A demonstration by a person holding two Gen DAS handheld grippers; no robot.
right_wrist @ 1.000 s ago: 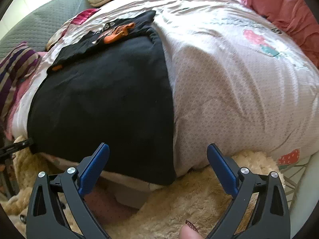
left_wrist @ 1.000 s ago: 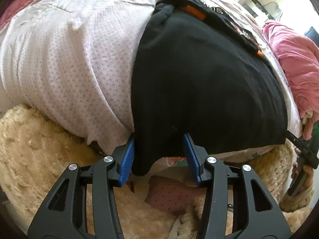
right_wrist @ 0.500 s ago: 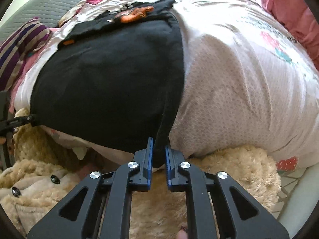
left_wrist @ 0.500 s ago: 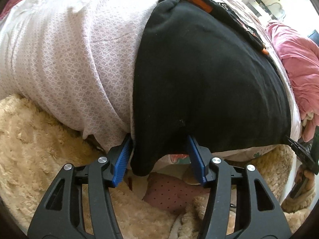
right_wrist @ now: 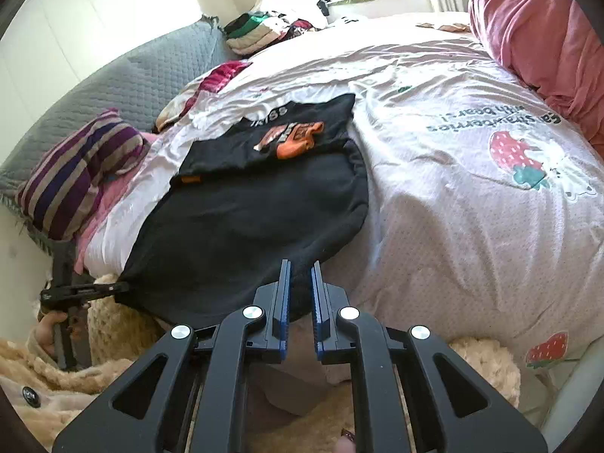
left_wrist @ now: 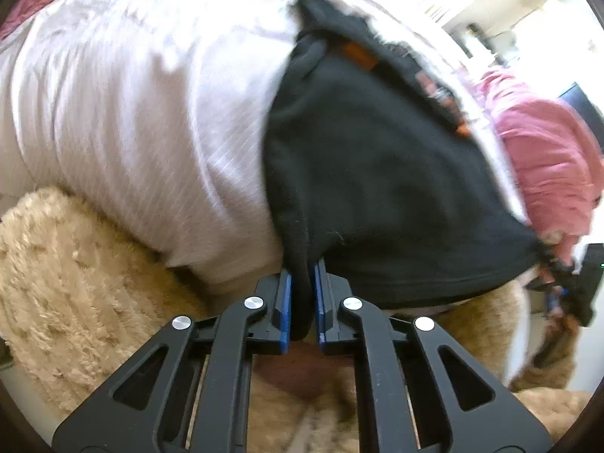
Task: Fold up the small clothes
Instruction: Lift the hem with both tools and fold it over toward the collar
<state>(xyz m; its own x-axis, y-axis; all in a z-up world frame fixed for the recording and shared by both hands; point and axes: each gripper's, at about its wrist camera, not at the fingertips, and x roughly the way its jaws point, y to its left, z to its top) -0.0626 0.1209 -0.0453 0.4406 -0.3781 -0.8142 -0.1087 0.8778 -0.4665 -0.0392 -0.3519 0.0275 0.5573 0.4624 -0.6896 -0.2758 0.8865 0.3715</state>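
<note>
Lying across the near edge of the bed's white duvet (right_wrist: 472, 204), the black garment (right_wrist: 245, 226) is pinched at both near corners. Left gripper (left_wrist: 301, 302) is clamped on the corner at 6 o'clock in its view, right gripper (right_wrist: 300, 302) likewise. Striped pillow (right_wrist: 75, 173) sits around 9 o'clock.

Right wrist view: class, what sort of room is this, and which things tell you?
Most likely a bedroom: a bed under a white strawberry-print duvet, a pink pillow at its far end, and a striped cushion at its side.
</note>
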